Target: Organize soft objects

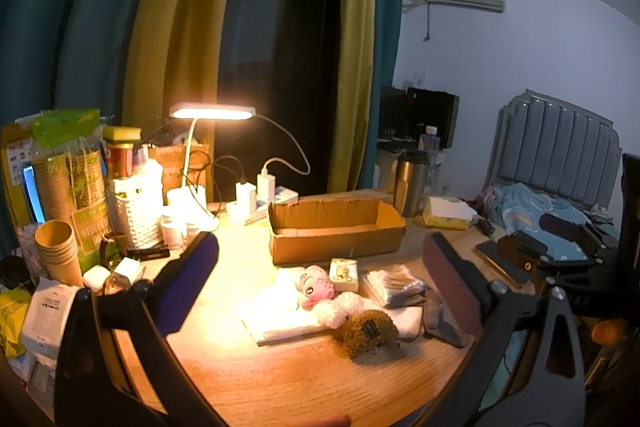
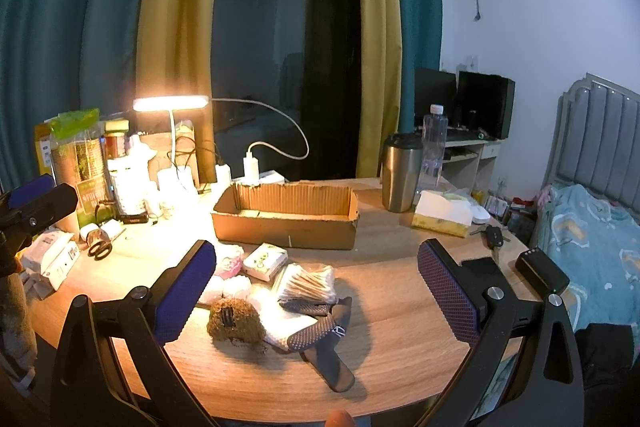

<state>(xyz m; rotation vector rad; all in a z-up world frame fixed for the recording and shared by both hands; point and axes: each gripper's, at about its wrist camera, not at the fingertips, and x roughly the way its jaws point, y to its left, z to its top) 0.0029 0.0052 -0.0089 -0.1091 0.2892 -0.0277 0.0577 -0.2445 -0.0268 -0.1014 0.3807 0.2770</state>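
Both your grippers hang above the near edge of the wooden table (image 2: pixel 400 355), jaws spread wide, nothing between them. Your left gripper (image 1: pixel 320 291) frames the soft pile: the brown fuzzy toy (image 1: pixel 370 333) nearest you, the pink plush (image 1: pixel 316 287) behind it, a white cloth (image 1: pixel 280 319) underneath. Your right gripper (image 2: pixel 316 287) sees the same brown fuzzy toy (image 2: pixel 236 321) just beside dark dotted socks (image 2: pixel 320 331) and a bag of cotton swabs (image 2: pixel 308 285). The open cardboard box (image 2: pixel 286 217) sits just behind the pile, empty as far as you can see. Bare tabletop lies to the right of the socks; clutter crowds the left edge under the lamp (image 2: pixel 170 103).
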